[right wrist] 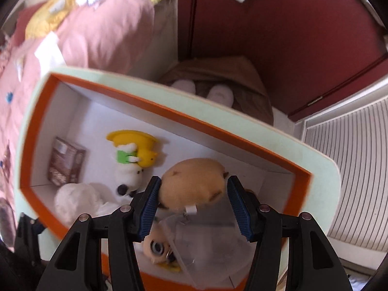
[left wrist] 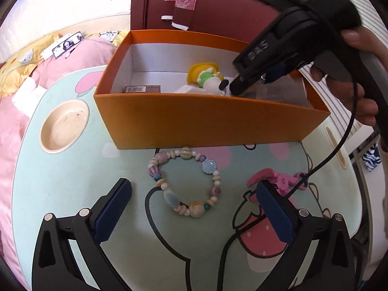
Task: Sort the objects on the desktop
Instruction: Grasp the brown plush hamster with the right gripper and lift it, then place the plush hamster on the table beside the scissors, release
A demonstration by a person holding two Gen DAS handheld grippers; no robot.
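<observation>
In the left wrist view a pastel bead bracelet (left wrist: 184, 181) lies on the cartoon-print table (left wrist: 72, 184), midway between the wide-open fingers of my left gripper (left wrist: 194, 209), untouched. A pink clip (left wrist: 278, 178) lies by the right finger. Behind stands an orange box (left wrist: 206, 118), and a hand holds my right gripper (left wrist: 236, 88) tip-down inside it. In the right wrist view my right gripper (right wrist: 194, 191) grips a tan plush toy (right wrist: 194, 179) between its blue pads, above the orange box (right wrist: 169, 114).
Inside the box lie a white dog figure with a yellow hat (right wrist: 131, 162), a small brown carton (right wrist: 65, 165), a white crumpled item (right wrist: 75, 198) and a clear bag (right wrist: 208, 242). A round cup recess (left wrist: 64, 126) sits at the table's left. Pink bedding (left wrist: 14, 131) lies beyond.
</observation>
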